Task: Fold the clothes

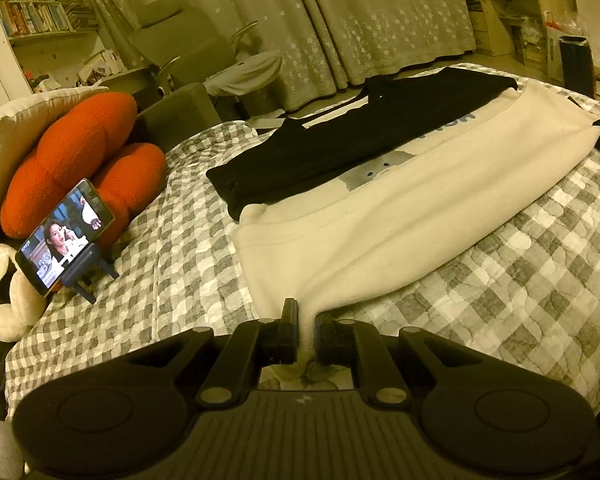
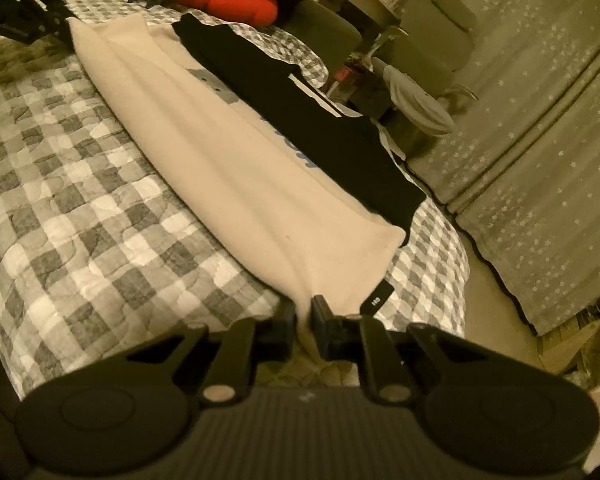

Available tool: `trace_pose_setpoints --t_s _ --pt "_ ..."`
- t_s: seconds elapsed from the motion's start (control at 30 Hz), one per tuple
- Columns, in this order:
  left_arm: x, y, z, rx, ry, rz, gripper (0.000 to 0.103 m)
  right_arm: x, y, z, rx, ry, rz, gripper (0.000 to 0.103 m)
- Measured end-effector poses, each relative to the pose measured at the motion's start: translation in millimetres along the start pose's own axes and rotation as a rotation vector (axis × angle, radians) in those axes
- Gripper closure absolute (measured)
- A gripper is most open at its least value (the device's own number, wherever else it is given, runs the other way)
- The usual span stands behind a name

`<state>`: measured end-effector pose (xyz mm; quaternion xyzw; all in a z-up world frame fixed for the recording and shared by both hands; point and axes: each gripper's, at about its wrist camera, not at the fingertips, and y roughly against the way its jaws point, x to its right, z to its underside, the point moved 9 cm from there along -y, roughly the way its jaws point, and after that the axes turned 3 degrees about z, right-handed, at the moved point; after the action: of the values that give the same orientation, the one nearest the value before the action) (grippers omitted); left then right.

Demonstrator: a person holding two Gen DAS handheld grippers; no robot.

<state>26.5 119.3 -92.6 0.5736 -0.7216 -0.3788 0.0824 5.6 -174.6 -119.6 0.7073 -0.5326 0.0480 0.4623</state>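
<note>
Mid-fold: left gripper (image 1: 307,334) and right gripper (image 2: 303,320) each have fingers pinched tight on opposite ends of the cream sweatshirt (image 1: 380,216), stretched long across the checked bed quilt (image 1: 520,280) beside a black garment (image 1: 340,148); lengthwise fold looks done, crosswise folds remain.

I see a bed (image 1: 520,280) under a grey checked quilt in dim yellowish light. Star-patterned curtains (image 1: 340,20) hang behind it, a bookshelf (image 1: 32,4) stands far left, and a grey chair (image 1: 188,48) stands between them.
</note>
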Motion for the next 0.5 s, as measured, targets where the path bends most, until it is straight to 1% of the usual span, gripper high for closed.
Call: trace_pose_setpoints --t_s 0.1,0.27,0.37,0.5 --pt "-2.0 1.9 -0.5 0.009 0.018 0.007 0.094 3.7 3.5 -2.7 0.018 -0.025 0.019 0.093" --pt "-7.7 13.1 -8.6 0.069 0.039 0.009 0.094 19.4 17.2 -7.1 0.07 -0.128 0.029 0.093" --pt "-9.1 14.2 -9.1 0.074 0.047 0.011 0.094 25.0 23.5 -8.1 0.086 -0.161 0.031 0.094" --pt "-9.3 20.5 -9.4 0.091 0.046 0.019 0.094 25.4 34.7 -8.0 0.104 -0.147 0.035 0.094"
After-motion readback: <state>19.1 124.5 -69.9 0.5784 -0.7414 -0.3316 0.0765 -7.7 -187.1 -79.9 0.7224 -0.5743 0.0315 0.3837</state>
